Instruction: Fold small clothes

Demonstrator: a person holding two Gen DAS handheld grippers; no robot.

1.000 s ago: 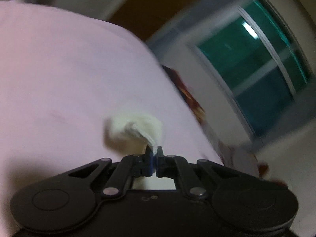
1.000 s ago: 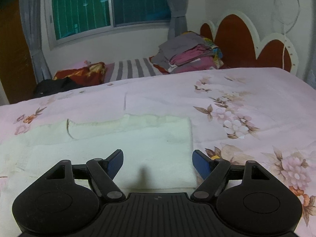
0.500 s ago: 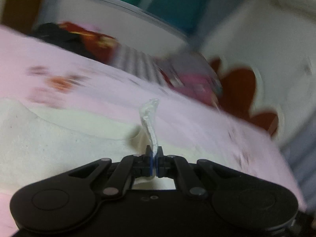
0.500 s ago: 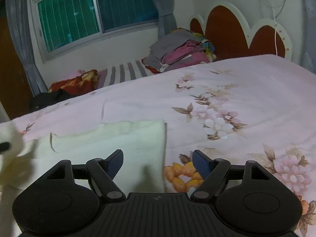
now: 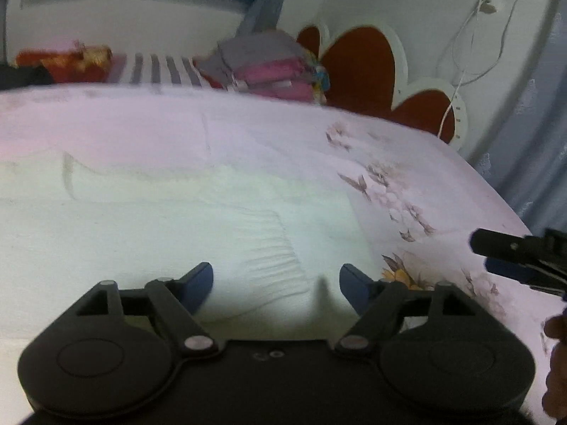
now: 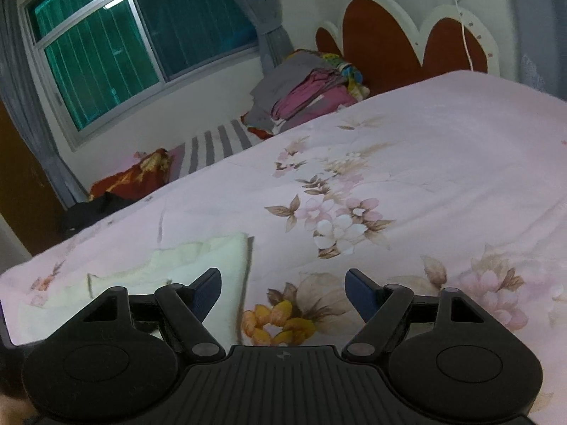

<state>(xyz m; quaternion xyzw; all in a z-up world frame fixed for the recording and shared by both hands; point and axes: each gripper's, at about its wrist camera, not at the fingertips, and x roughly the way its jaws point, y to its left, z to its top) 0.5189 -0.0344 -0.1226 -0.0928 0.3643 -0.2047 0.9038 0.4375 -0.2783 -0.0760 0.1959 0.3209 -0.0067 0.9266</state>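
- A cream garment (image 5: 170, 219) lies flat on the pink floral bedsheet (image 5: 269, 131), filling the left and middle of the left wrist view. Its long axis runs left to right across that view. A neck-like curve shows at far left, so the top may point left, though blur makes this uncertain.
- A ribbed strip, perhaps a cuff or hem, lies on top of the garment near the middle, just ahead of the left gripper (image 5: 275, 278).
- The left gripper hangs just above the garment with jaws spread wide, holding nothing.
- The garment's right edge ends beside printed flowers on the sheet.
- At far right, the right gripper (image 6: 283, 285) hangs over bare sheet with jaws wide and empty, the garment's corner by its left finger.
- Risk: a pinch here could take the sheet along with the cloth.
- Risk: a one-sided grab could drag the loose top layer askew and skew the fold.
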